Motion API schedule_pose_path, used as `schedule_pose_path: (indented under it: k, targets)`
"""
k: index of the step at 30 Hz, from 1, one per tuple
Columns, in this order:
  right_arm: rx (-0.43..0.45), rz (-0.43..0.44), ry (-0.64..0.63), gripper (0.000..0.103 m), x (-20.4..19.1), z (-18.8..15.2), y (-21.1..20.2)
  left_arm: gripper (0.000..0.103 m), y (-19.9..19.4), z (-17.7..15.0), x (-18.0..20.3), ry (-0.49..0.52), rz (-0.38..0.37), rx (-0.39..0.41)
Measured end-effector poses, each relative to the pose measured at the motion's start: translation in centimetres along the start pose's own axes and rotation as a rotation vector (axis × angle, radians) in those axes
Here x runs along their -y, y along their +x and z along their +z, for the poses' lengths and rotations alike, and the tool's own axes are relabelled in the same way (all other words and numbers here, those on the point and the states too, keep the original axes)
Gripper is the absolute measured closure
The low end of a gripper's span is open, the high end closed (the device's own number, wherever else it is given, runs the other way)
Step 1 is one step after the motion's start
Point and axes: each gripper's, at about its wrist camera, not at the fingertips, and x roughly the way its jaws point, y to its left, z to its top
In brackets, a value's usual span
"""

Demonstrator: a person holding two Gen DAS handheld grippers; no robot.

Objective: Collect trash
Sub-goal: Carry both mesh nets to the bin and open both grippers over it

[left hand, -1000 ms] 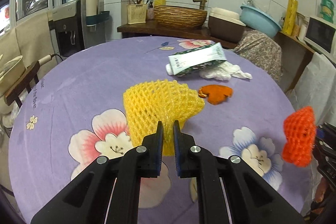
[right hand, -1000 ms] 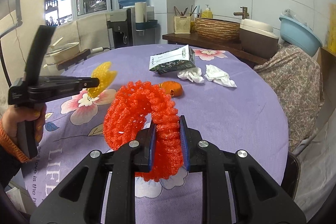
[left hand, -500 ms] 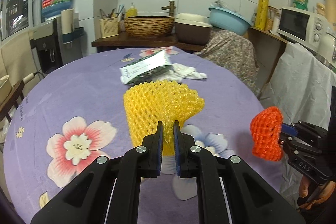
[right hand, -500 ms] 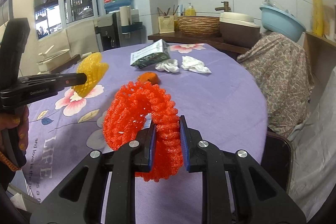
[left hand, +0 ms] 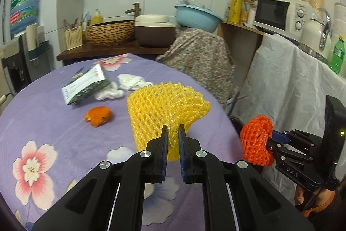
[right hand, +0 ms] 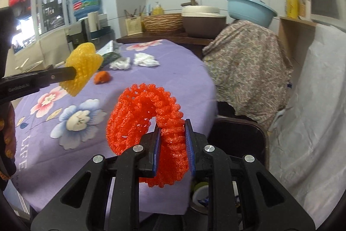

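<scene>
My left gripper (left hand: 173, 133) is shut on a yellow foam fruit net (left hand: 164, 109), held above the purple flowered tablecloth (left hand: 54, 127). My right gripper (right hand: 172, 133) is shut on an orange-red foam net (right hand: 147, 114), held past the table's right edge. Each view shows the other tool: the orange-red net (left hand: 256, 140) at right, the yellow net (right hand: 83, 66) at left. On the table lie an orange peel (left hand: 98, 116), a green and white packet (left hand: 86, 83) and white crumpled tissues (left hand: 129, 81). Below my right gripper a bin (right hand: 200, 196) with scraps shows partly.
A chair draped in flowered cloth (left hand: 199, 57) stands beyond the table. A white-covered counter (left hand: 292, 88) with a microwave (left hand: 281, 12) is at right. A wooden sideboard holds a wicker basket (left hand: 110, 31), a brown pot and a blue basin (left hand: 196, 16).
Both grippers swung to the right with their nets, from over the table's middle toward its right edge. The packet, tissues and peel now sit further left in both views.
</scene>
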Motion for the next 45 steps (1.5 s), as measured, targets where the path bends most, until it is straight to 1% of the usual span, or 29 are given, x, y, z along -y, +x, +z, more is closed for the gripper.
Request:
schedule_pose_path:
  k: [6, 10, 12, 19, 21, 22, 24, 25, 26, 29, 31, 34, 36, 37, 38, 41, 45]
  targets:
    - [-0.029, -0.104, 0.068, 0.082, 4.7, -1.1, 0.5, 0.093, 2.4, 0.2, 3.3, 0.023, -0.068, -0.030]
    - [-0.073, -0.177, 0.126, 0.082, 8.1, -2.1, 2.1, 0.093, 3.5, 0.4, 4.9, 0.026, -0.108, -0.047]
    - [-0.110, -0.211, 0.153, 0.082, 9.8, -3.0, 3.5, 0.093, 3.9, 0.4, 5.7, 0.032, -0.122, -0.055]
    - [-0.239, -0.207, 0.265, 0.081, 13.3, -6.4, 8.7, 0.093, 5.5, 0.2, 8.7, 0.058, -0.173, -0.092]
    - [-0.264, -0.208, 0.294, 0.078, 13.8, -7.4, 10.0, 0.093, 6.0, 0.0, 9.9, 0.074, -0.187, -0.102]
    - [-0.271, -0.212, 0.299, 0.074, 14.1, -7.7, 10.4, 0.093, 6.2, -0.1, 10.4, 0.084, -0.193, -0.106]
    - [-0.275, -0.226, 0.303, 0.060, 14.2, -8.2, 10.7, 0.093, 6.6, -0.3, 11.4, 0.099, -0.207, -0.116]
    - [-0.274, -0.235, 0.309, 0.049, 14.2, -8.5, 10.7, 0.093, 6.8, -0.4, 11.8, 0.107, -0.212, -0.119]
    - [-0.263, -0.238, 0.314, 0.045, 14.2, -8.6, 10.5, 0.093, 7.1, -0.5, 12.4, 0.121, -0.218, -0.124]
    - [-0.251, -0.257, 0.312, 0.040, 14.3, -8.8, 9.6, 0.093, 8.2, -0.8, 13.8, 0.140, -0.240, -0.147]
    - [-0.250, -0.275, 0.309, 0.039, 14.4, -9.1, 8.8, 0.093, 9.1, -1.0, 14.4, 0.144, -0.247, -0.168]
    - [-0.255, -0.314, 0.300, 0.027, 14.6, -9.9, 7.3, 0.093, 10.5, -1.5, 15.3, 0.174, -0.233, -0.191]
    - [-0.255, -0.333, 0.290, 0.023, 14.5, -10.3, 6.3, 0.093, 11.4, -1.7, 15.8, 0.182, -0.226, -0.207]
    - [-0.254, -0.343, 0.289, 0.016, 14.5, -10.5, 5.8, 0.093, 11.9, -1.8, 16.1, 0.189, -0.220, -0.214]
    - [-0.250, -0.356, 0.290, 0.013, 14.6, -10.7, 5.3, 0.093, 12.3, -1.8, 16.4, 0.193, -0.215, -0.221]
    - [-0.236, -0.363, 0.300, 0.009, 14.7, -11.2, 4.0, 0.093, 13.4, -1.9, 17.2, 0.207, -0.212, -0.244]
    - [-0.234, -0.360, 0.326, 0.006, 14.7, -11.6, 2.7, 0.092, 14.8, -2.2, 18.4, 0.239, -0.194, -0.266]
